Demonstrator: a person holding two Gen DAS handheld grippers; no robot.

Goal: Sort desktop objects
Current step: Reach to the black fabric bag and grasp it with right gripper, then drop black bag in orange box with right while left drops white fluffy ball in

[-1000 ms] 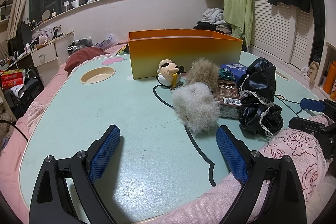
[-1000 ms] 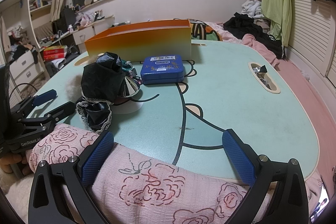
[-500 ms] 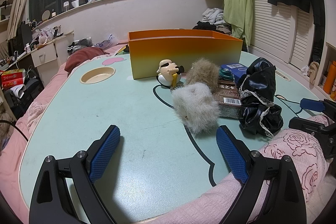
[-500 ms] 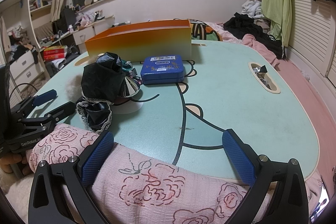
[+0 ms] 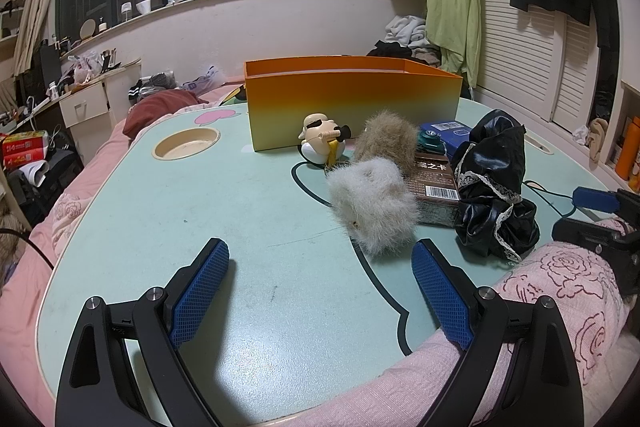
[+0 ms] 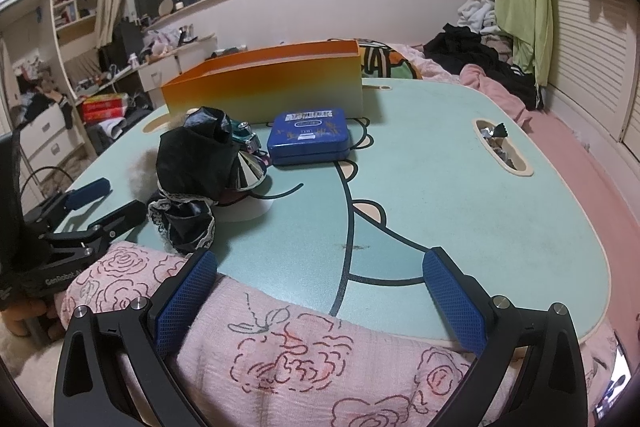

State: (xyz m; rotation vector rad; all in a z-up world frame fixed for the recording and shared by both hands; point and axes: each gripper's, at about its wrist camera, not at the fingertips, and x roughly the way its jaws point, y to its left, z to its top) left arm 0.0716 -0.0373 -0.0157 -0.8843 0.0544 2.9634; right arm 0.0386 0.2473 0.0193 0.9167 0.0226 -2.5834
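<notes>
An orange box (image 5: 352, 107) stands at the back of the mint table (image 5: 200, 211); it also shows in the right wrist view (image 6: 268, 87). In front of it lie a duck toy (image 5: 322, 143), a brown fluffy ball (image 5: 386, 141), a white fluffy ball (image 5: 374, 203), a brown card box (image 5: 434, 177), a black lace cloth (image 5: 494, 187) and a blue tin (image 6: 310, 137). My left gripper (image 5: 320, 267) is open and empty, just short of the white ball. My right gripper (image 6: 320, 275) is open and empty over the near table edge.
A pink rose-print blanket (image 6: 280, 347) covers the near edge. A round cup recess (image 5: 186, 143) sits far left and an oval slot with wrappers (image 6: 500, 149) at the right. A silver cone (image 6: 250, 175) lies under the cloth. Cluttered drawers and hanging clothes surround the table.
</notes>
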